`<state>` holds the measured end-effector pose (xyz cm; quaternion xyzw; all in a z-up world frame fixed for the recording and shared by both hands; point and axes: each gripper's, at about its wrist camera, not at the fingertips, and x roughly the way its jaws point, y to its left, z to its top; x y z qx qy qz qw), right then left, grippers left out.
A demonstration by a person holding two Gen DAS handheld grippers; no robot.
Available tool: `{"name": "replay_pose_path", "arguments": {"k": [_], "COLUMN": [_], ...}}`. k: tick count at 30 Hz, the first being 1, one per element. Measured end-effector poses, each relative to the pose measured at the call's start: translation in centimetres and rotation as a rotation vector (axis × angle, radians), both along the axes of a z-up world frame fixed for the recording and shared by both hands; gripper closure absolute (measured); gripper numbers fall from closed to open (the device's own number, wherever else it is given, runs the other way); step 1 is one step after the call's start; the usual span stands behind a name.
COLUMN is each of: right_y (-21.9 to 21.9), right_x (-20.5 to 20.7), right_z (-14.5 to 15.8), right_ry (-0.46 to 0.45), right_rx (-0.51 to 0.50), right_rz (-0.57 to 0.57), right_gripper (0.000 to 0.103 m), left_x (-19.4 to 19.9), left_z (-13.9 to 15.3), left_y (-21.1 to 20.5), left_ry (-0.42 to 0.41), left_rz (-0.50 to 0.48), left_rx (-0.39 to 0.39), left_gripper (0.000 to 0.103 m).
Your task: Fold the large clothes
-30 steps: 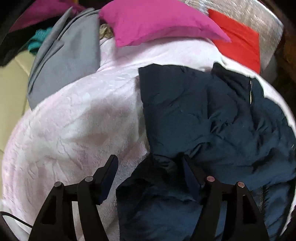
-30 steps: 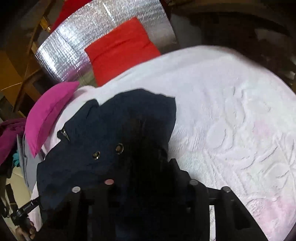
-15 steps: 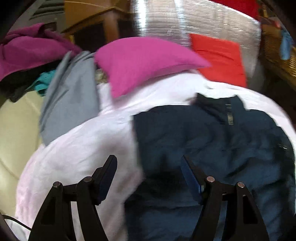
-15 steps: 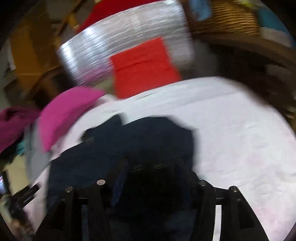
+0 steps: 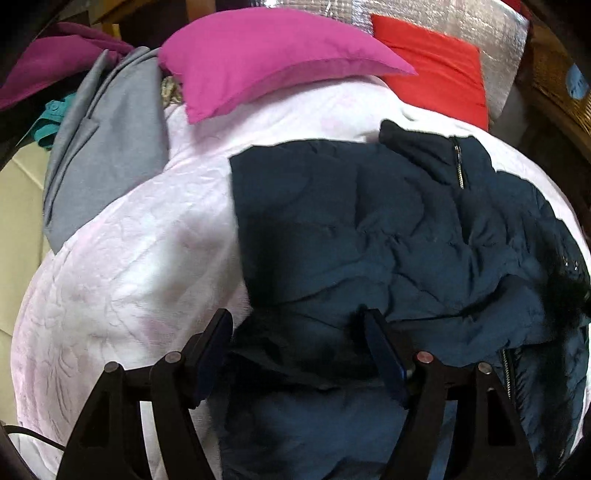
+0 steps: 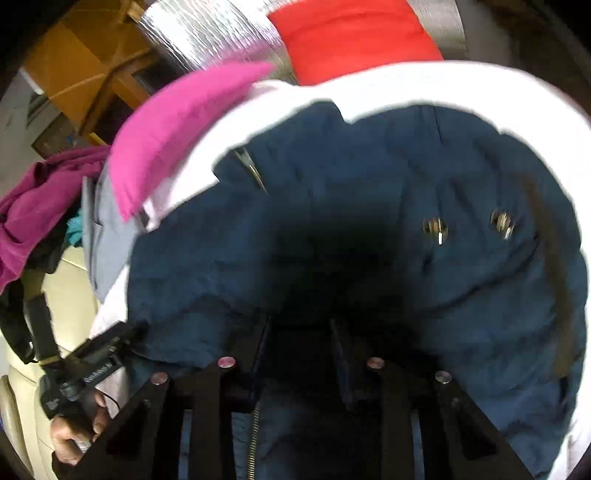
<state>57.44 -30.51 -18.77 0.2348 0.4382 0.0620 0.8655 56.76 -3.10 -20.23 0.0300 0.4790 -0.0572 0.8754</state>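
The left gripper [image 5: 297, 332] was held wide at lower centre above the navy jacket [image 5: 388, 229]; the right gripper [image 6: 301, 332] was clamped on jacket fabric.

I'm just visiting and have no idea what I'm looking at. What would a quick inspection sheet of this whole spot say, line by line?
Surface: pale pink textured bedspread, wrinkled.
Job's things: navy padded jacket lying spread on the bedspread, collar zipper toward the far end.
Clutter: magenta pillow, red cushion, grey garment, purple cloth, teal cloth.
Grippers: left tongs open over the jacket's near edge; right tongs narrow over dark jacket fabric, grip unclear.
Cables: thin black cable at the left tongs' base.
Surroundings: silver foil panel, wicker basket, wooden furniture.
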Motion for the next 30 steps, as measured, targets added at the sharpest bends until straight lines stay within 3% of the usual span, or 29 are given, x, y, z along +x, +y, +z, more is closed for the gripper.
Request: {"name": "replay_pose_path", "arguments": {"k": [5,10,12,15,22,24,26,28,30], "right_y": [1.4,3.3,3.3,3.4,3.9,4.8,5.6,5.4,4.6], "right_x": [2.9,7.1,7.5,6.9,1.2,0.9,0.9,0.8,0.1], "right_z": [1.1,-3.4,-3.8,-2.8,0.2,-0.5,-2.7,-4.2,-3.4], "right_ry": [-0.029,0.068,0.080,0.082,-0.027,-0.011,0.067,0.110,0.094], "right_rx": [0.037,-0.043,-0.053,-0.029,0.052,0.037,-0.015,0.016,0.058], "right_rz": [0.004,-0.013,-0.021,-0.021,0.066,0.096,0.107,0.108,0.094], "right_gripper": [0.069,0.071,0.074,0.074,0.071,0.071,0.071,0.071,0.071], "left_x": [-0.4,0.6,0.8,0.3,-1.1,-1.0,-0.9,-0.9,-1.0], "left_z": [1.6,-0.9,-1.6,-0.6,1.2,0.8,-0.1,-0.6,0.1], "left_y": [1.3,1.1,1.4,1.6,2.1,1.9,1.7,1.6,1.8], "left_ry": [-0.069,0.008,0.038,0.008,-0.044,-0.030,0.001,0.026,0.003], "left_rz": [0.042,0.065,0.068,0.068,0.061,0.057,0.053,0.049,0.049], "left_rx": [-0.032,0.069,0.055,0.054,0.054,0.080,0.117,0.116,0.110], "left_gripper": [0.028,0.028,0.028,0.028,0.028,0.028,0.028,0.028,0.028]}}
